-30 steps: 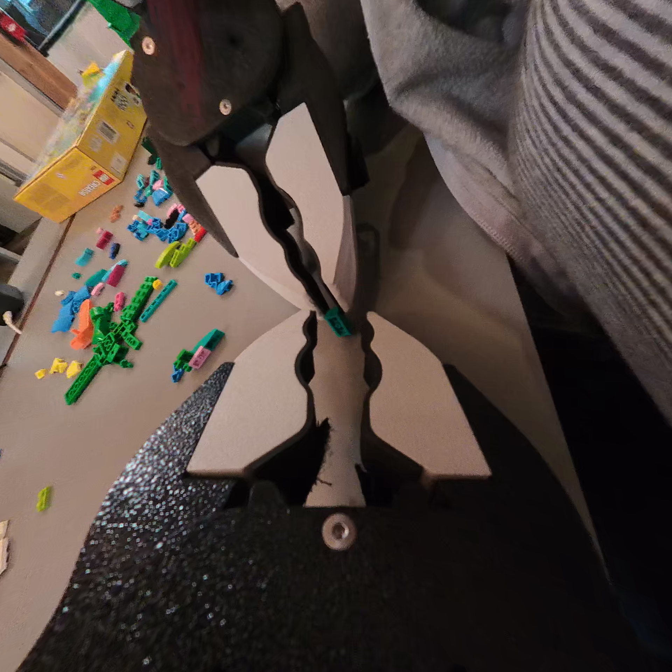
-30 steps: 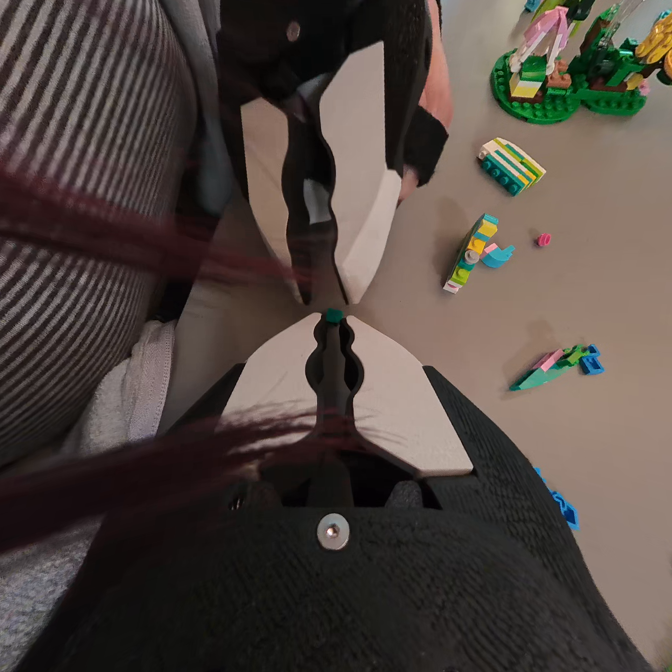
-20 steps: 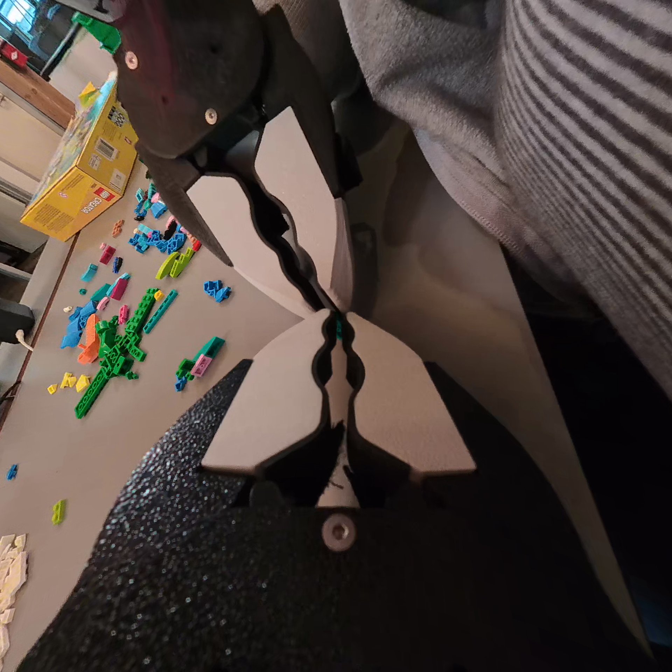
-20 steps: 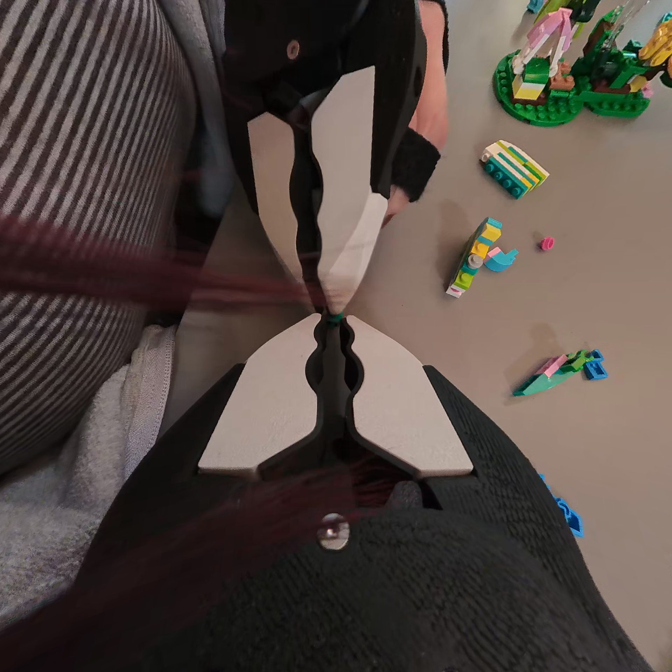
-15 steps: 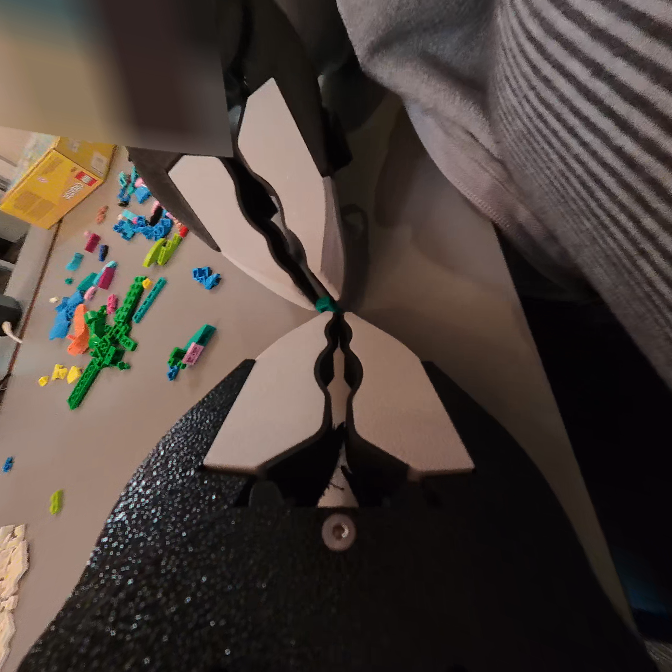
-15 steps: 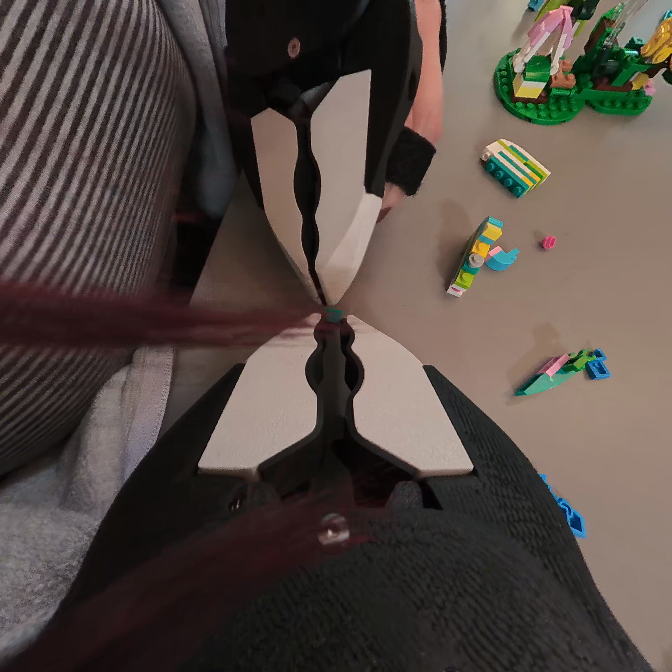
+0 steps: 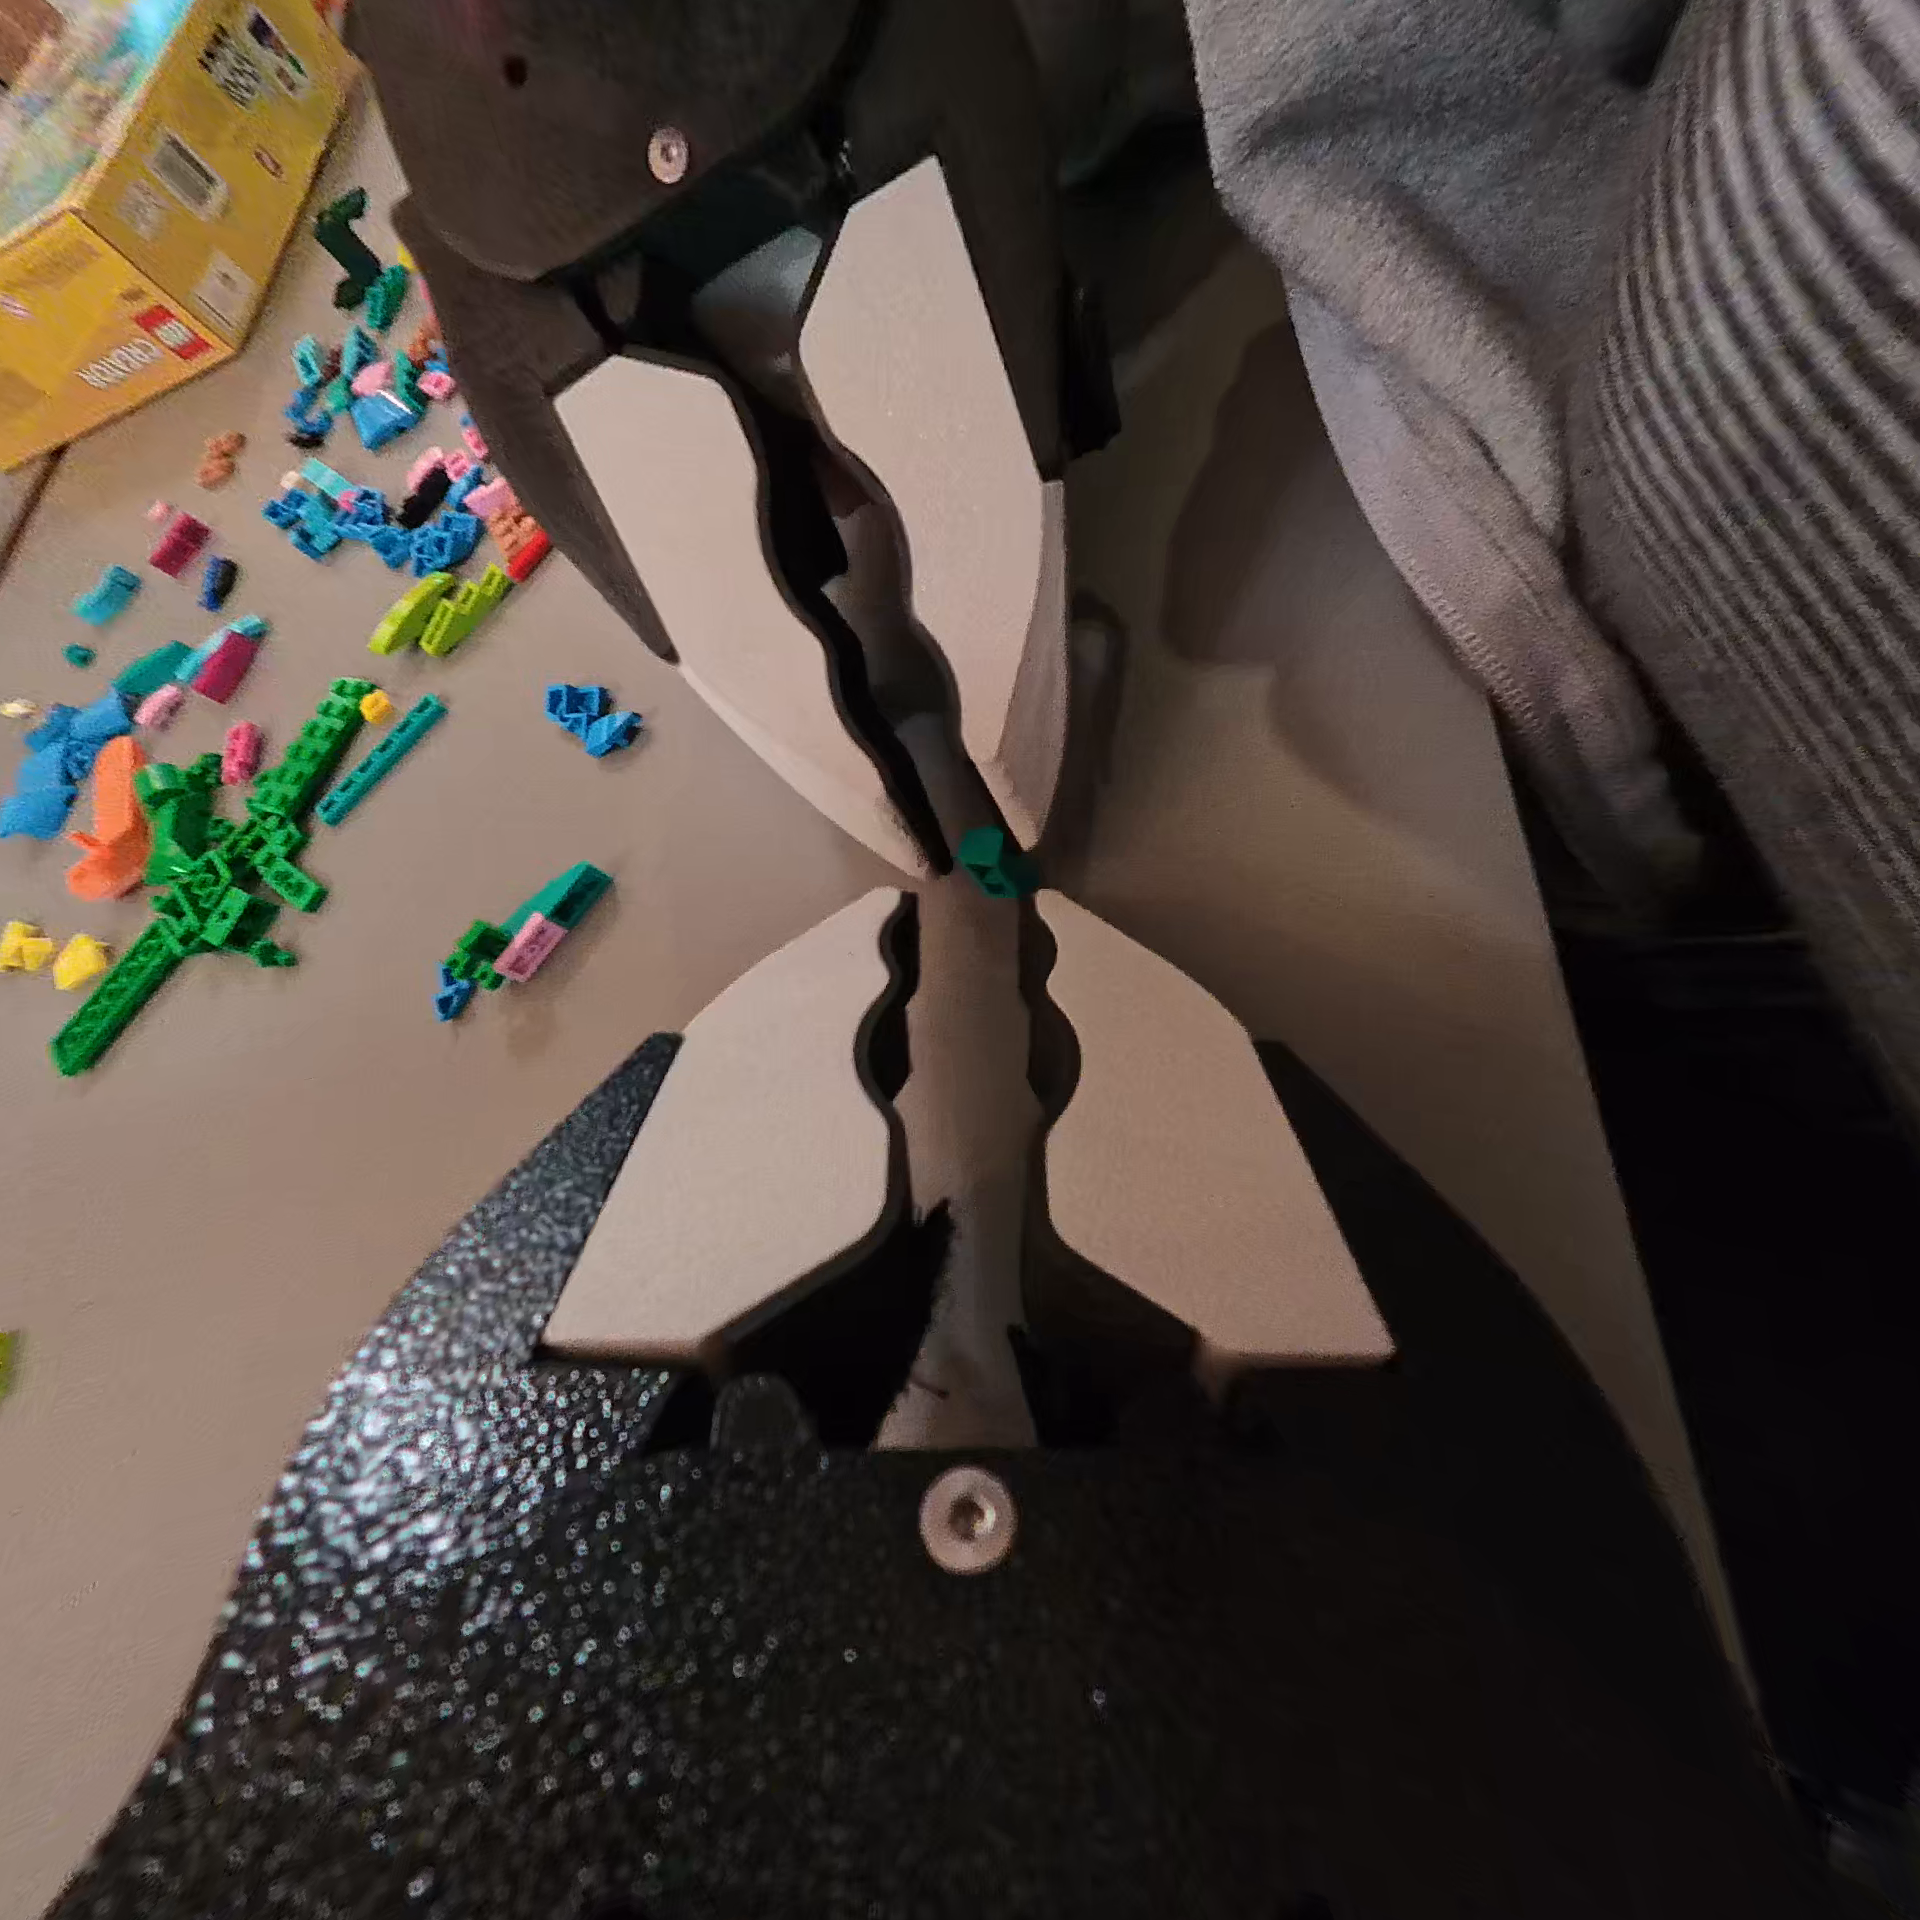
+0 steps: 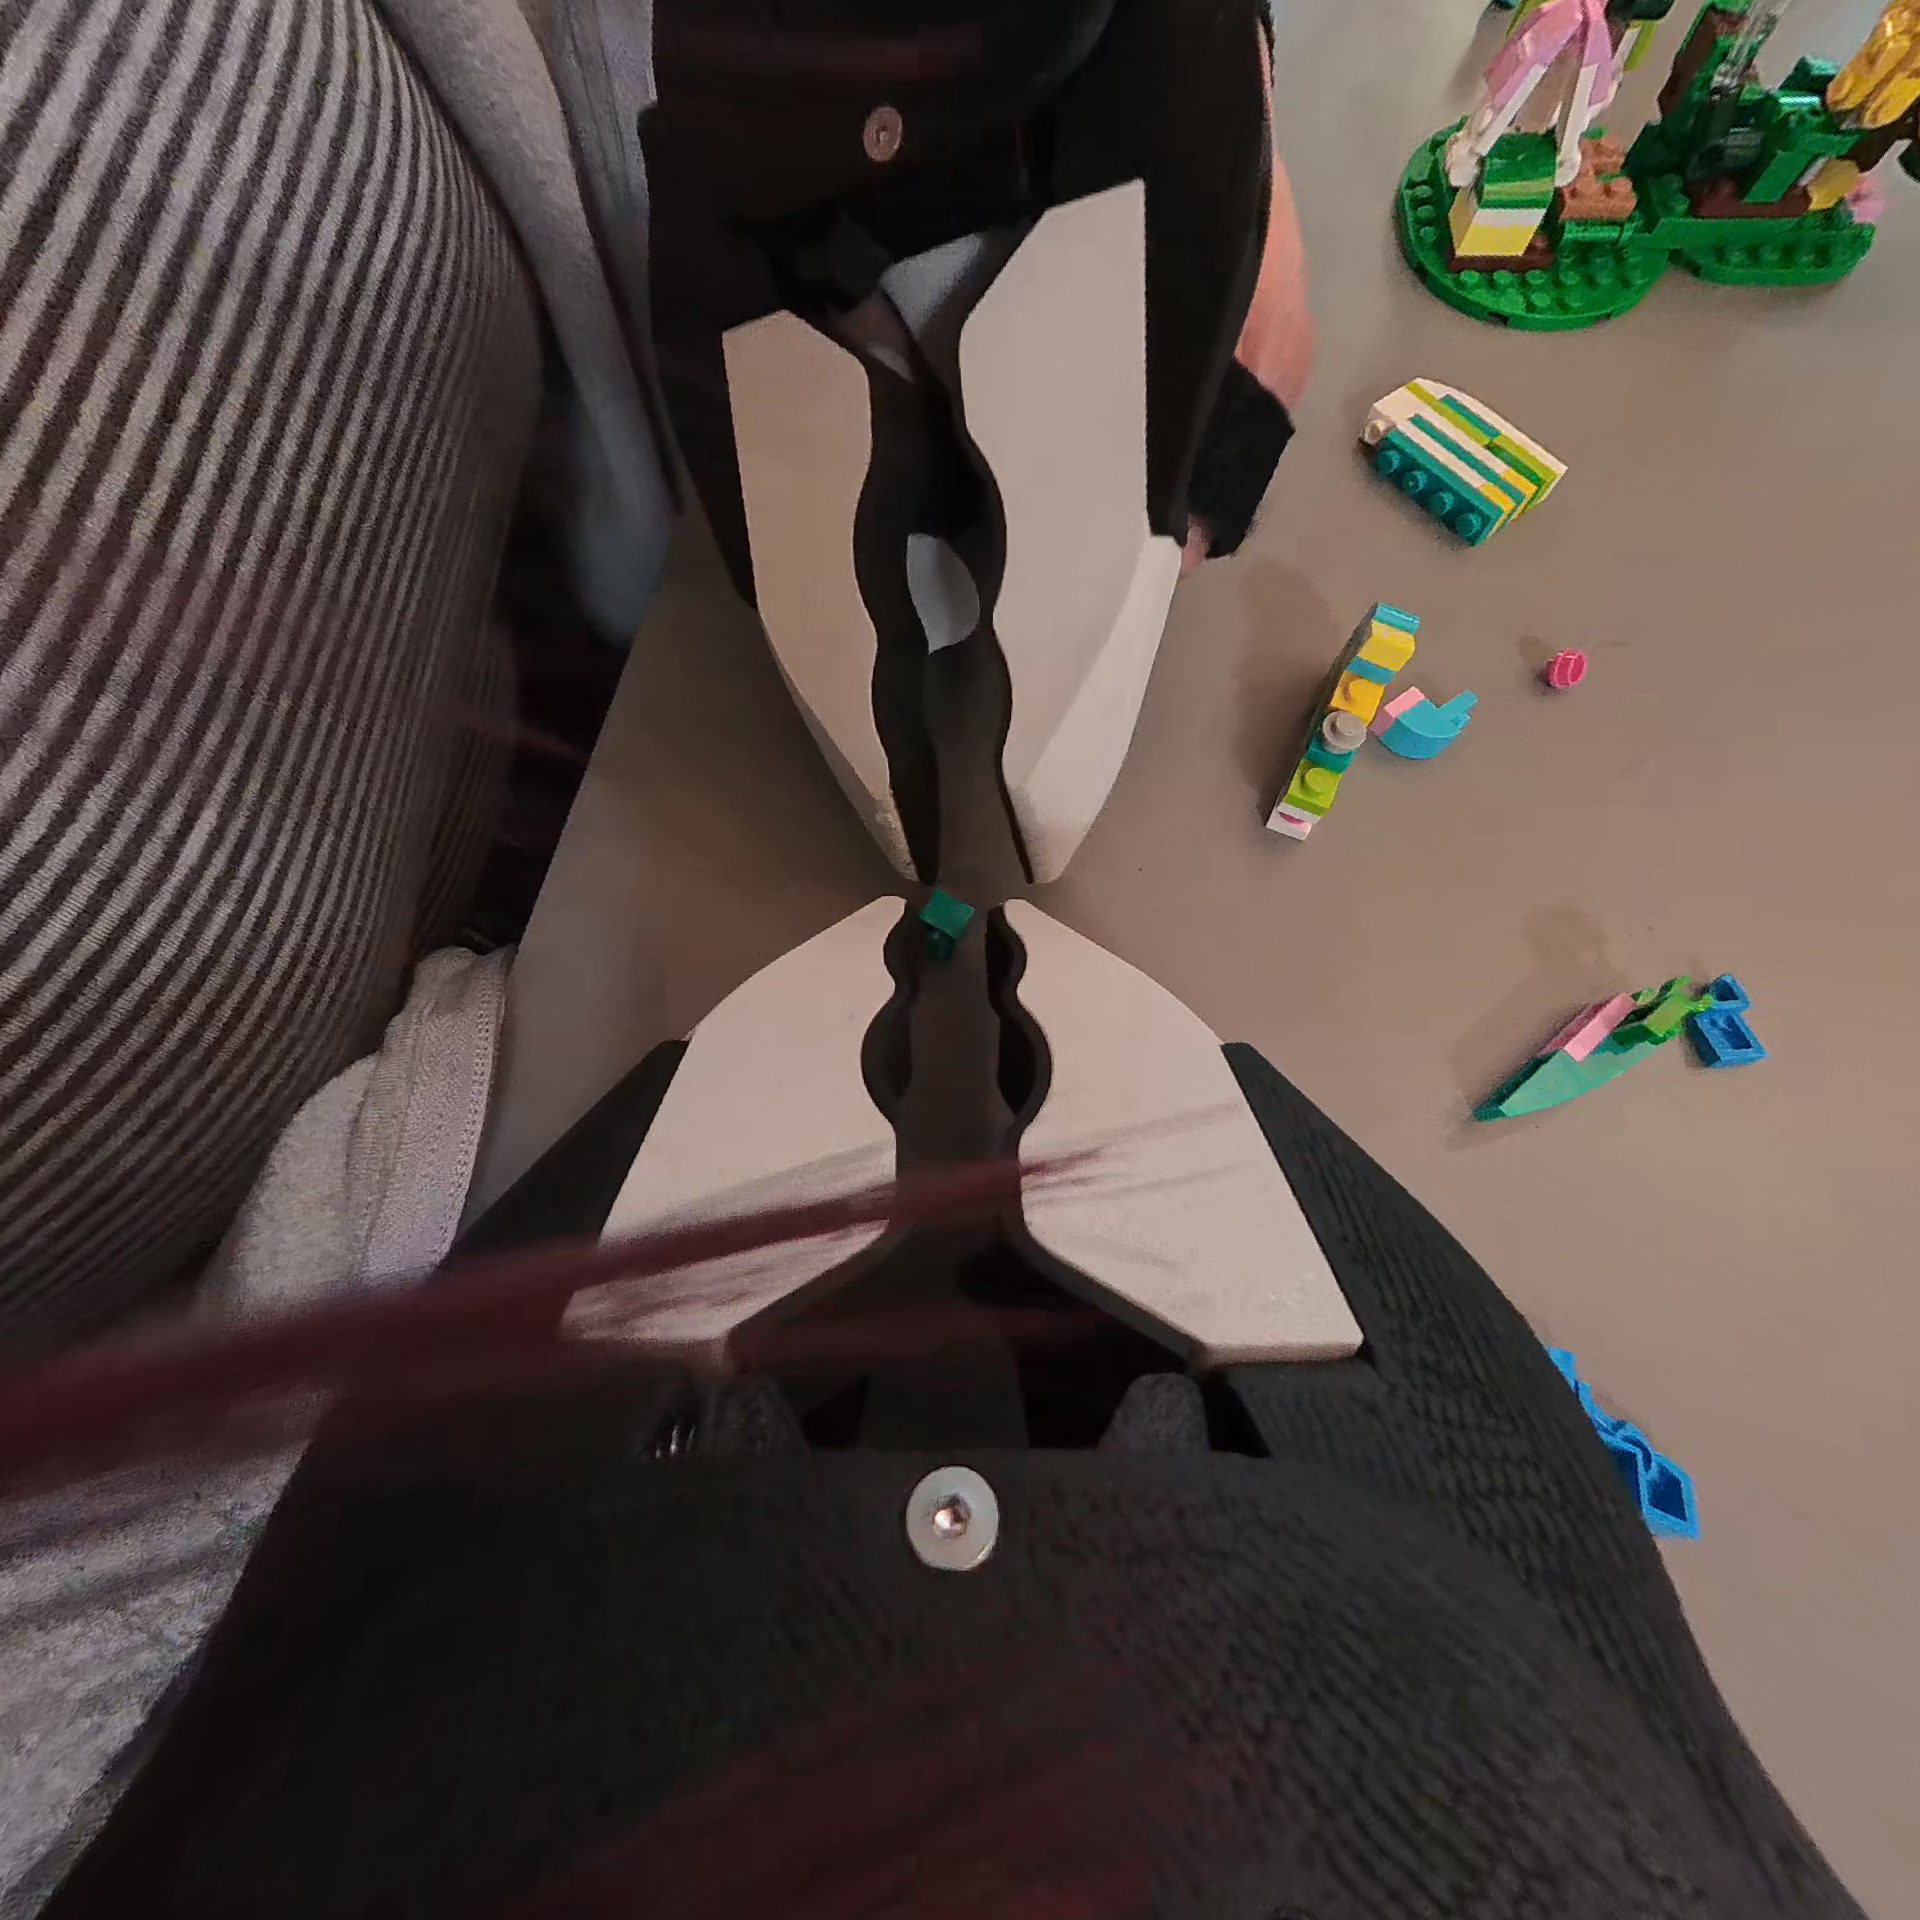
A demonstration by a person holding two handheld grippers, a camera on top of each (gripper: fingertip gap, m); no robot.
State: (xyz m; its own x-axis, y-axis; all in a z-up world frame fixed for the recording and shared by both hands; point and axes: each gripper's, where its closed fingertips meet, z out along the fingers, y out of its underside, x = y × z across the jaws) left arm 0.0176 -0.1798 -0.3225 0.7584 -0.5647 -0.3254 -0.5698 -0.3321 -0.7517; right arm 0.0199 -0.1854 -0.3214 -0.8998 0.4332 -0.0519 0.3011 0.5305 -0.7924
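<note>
At the upper left of my left view sits a yellow box (image 7: 125, 229), with loose bricks and a green brick assembly (image 7: 197, 862) scattered on the table (image 7: 312, 1195) below it. At mid-frame my left gripper (image 7: 971, 914) is spread with nothing in it. Tip to tip with it is my right gripper (image 8: 948, 914), slightly apart. A small teal brick (image 8: 943, 920) sits tilted between its tips, clear of one pad. A green brick model (image 8: 1621, 208) stands at the upper right.

two hand-held grippers (image 7: 971, 904) (image 8: 951, 914), one yellow box (image 7: 135, 239), one small teal brick (image 7: 995, 862) — loose bricks (image 7: 416, 540) too many to count.
</note>
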